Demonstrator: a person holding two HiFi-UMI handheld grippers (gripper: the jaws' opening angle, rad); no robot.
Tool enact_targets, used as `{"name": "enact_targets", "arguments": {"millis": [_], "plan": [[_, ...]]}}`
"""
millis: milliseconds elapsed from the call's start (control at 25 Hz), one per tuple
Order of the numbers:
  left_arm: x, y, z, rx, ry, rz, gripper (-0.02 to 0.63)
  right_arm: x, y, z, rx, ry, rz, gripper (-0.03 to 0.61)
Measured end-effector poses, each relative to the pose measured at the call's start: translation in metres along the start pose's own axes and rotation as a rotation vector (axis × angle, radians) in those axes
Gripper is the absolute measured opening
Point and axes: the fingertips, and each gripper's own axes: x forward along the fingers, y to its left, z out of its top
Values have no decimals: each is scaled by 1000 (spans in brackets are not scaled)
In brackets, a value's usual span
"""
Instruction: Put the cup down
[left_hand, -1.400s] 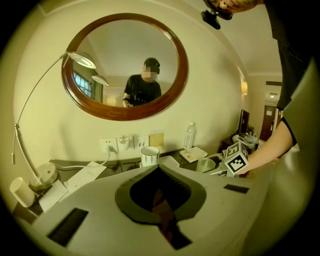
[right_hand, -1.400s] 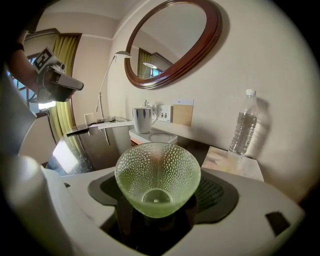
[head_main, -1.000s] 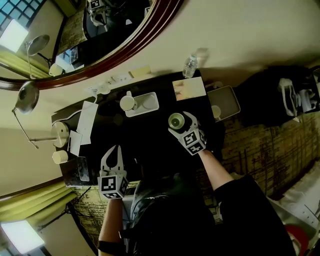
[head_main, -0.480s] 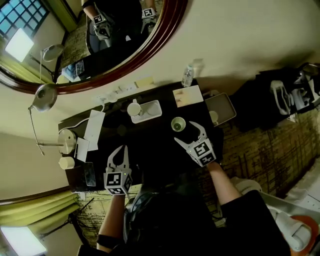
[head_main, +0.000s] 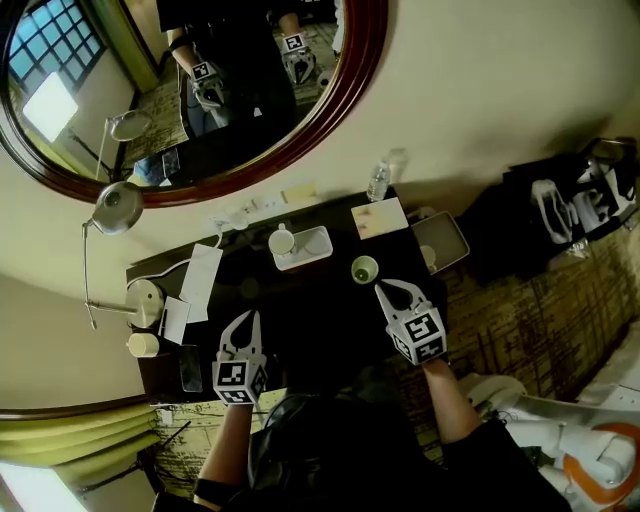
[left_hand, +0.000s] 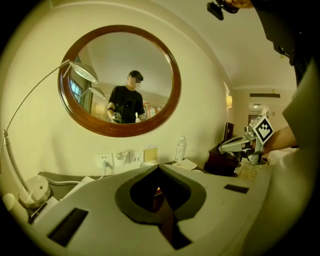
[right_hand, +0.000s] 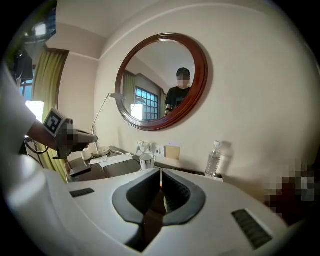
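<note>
Head view: one dark tabletop (head_main: 300, 305) against a cream wall, under a round wood-framed mirror (head_main: 215, 95). Item, task's thing: green cup (head_main: 364, 269), upright on the tabletop right of centre, free of any grip, so the setting-down looks complete. Item: right gripper (head_main: 398, 292), just beside and nearer the person than the cup, apparently not touching it; its jaws have just been closing and now meet with nothing between them, as the right gripper view confirms. Item: left gripper (head_main: 243, 322), over the tabletop's left half and well apart from the cup, jaws together and likewise empty in the left gripper view. Item: white mug (head_main: 282, 240) at the left end of a white tray (head_main: 316, 246), beyond the cup. Item: water bottle (head_main: 378, 182) by the wall; pale card (head_main: 379, 217) between the bottle and the cup; second tray (head_main: 447, 240) at the right end. Item: desk lamp (head_main: 118, 206) and loose papers (head_main: 200, 282) at the left end. Hazards, by judgement: the cup sits below the right gripper view and is unseen there, so a forward or sideways drift of the closed tips could tip it or shove it against the card or the white tray. Whether the cup holds liquid cannot be told; if it does, a knock would spill onto the card.
</note>
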Motion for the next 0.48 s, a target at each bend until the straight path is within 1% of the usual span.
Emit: {"name": "enact_targets", "arguments": {"millis": [40, 120, 160, 280, 360, 400, 480], "plan": [[-2, 0, 3, -10, -2, 2, 3, -3, 2, 4, 6, -13, -9, 0], [-5, -1, 11, -28, -10, 2, 3, -7, 7, 10, 15, -33, -18, 0], [-6, -1, 11, -23, -13, -8, 3, -8, 9, 11, 23, -38, -19, 0], [-6, 2, 0, 36, -8, -51, 3, -7, 14, 8, 49, -46, -20, 0], [-6, 0, -1, 59, -14, -70, 3, -8, 19, 8, 59, -44, -12, 0], [-7, -2, 2, 59, -20, -76, 3, -8, 20, 8, 61, -42, -9, 0], [-6, -6, 11, 24, -32, -81, 3, -9, 17, 3, 57, -39, -15, 0]]}}
